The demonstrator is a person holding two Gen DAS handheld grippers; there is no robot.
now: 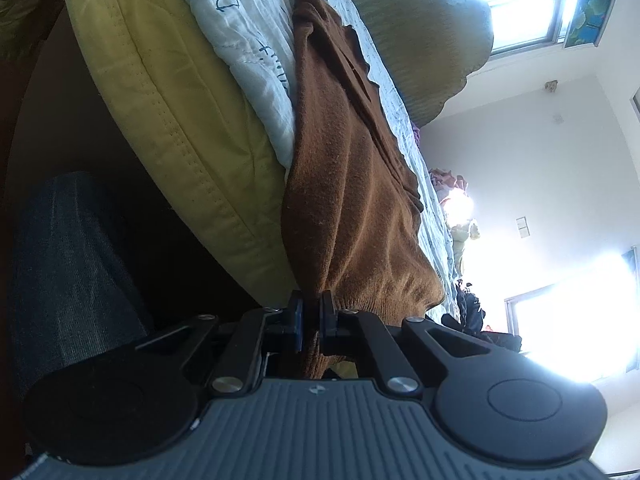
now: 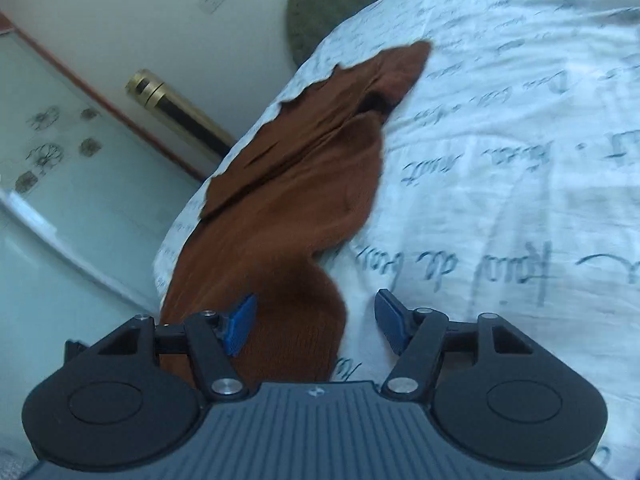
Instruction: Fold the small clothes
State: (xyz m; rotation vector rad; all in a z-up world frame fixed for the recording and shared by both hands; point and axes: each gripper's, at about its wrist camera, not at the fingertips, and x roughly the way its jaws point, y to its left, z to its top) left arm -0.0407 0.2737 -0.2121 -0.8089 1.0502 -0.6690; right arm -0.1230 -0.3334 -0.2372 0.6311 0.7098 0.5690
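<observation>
A small brown knit garment (image 1: 348, 184) lies stretched along the edge of a bed, on a white quilt with dark handwriting print (image 1: 244, 36). My left gripper (image 1: 311, 320) is shut on the garment's ribbed hem at the near end, by the bed's edge. In the right wrist view the same garment (image 2: 296, 184) runs away from me across the quilt (image 2: 500, 140). My right gripper (image 2: 316, 320) is open, its left blue pad against the garment's near end, its right pad over bare quilt.
A yellow mattress edge (image 1: 168, 120) runs below the quilt. An olive cushion (image 1: 420, 32) lies at the bed's far end. A person's jeans leg (image 1: 68, 264) is at the left. A pale floor (image 2: 60, 200) and a brass-coloured cylinder (image 2: 176, 112) are beside the bed.
</observation>
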